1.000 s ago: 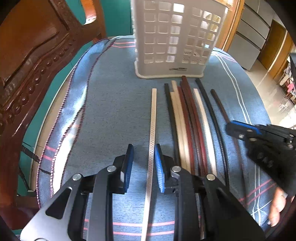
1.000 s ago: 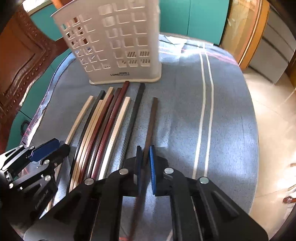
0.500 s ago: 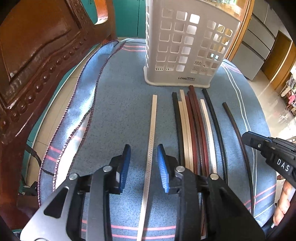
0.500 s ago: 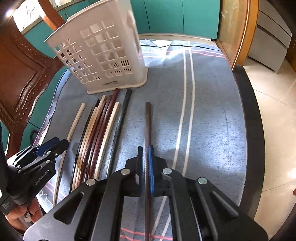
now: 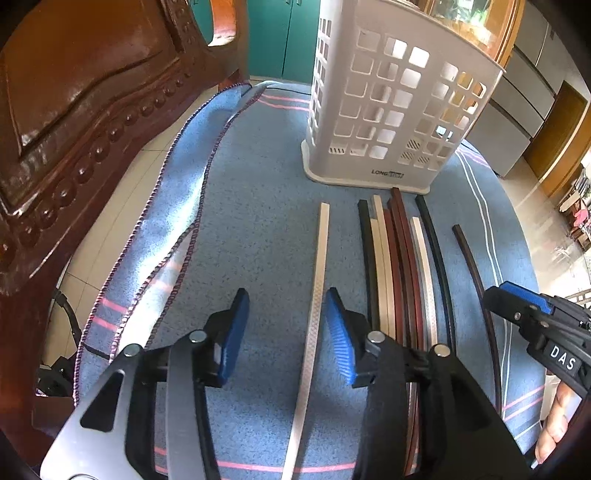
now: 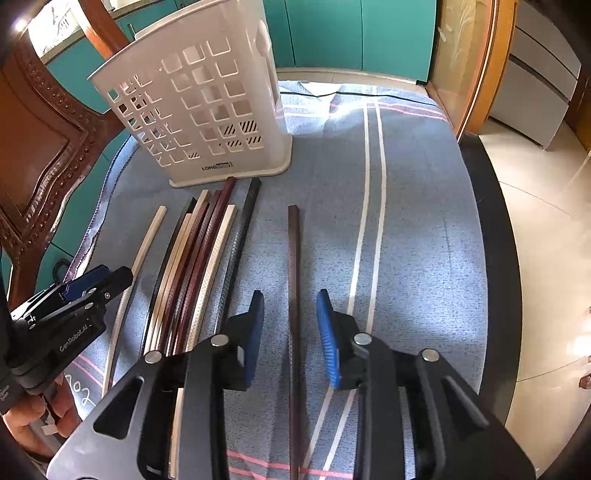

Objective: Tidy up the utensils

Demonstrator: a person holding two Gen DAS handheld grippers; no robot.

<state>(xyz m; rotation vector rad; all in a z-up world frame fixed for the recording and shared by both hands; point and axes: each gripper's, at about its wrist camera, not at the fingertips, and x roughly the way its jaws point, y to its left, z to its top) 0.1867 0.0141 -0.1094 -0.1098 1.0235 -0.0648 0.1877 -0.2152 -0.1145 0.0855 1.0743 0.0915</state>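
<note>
Our left gripper (image 5: 286,328) stands with its blue-padded jaws wide apart, holding nothing; the pale cream chopstick (image 5: 314,314) lies on the cloth between the pads, closer to the right pad, and whether it touches that pad we cannot tell. Our right gripper (image 6: 290,330) is likewise spread wide and empty, with the dark brown chopstick (image 6: 293,280) lying lengthwise in the gap, clear of both pads. In the left wrist view we see the right gripper at the right edge, its tips just beside the dark brown chopstick; in the right wrist view the left gripper appears at the lower left, over the cream chopstick. Between these two single sticks lies a bundle of chopsticks (image 5: 397,266), side by side and touching: black, cream, dark red and silvery-white pieces, with one black stick (image 6: 240,236) along the bundle's right flank. All the sticks point roughly toward the white perforated utensil basket (image 5: 384,110), which stands upright on the cloth just beyond their far tips; the longest dark red stick nearly reaches its base. Everything rests on a blue cloth (image 6: 424,221) with white and pink stripes, spread over a round table. A carved wooden chair (image 5: 74,110) stands to the left, with teal cabinets (image 6: 351,33) behind.
</note>
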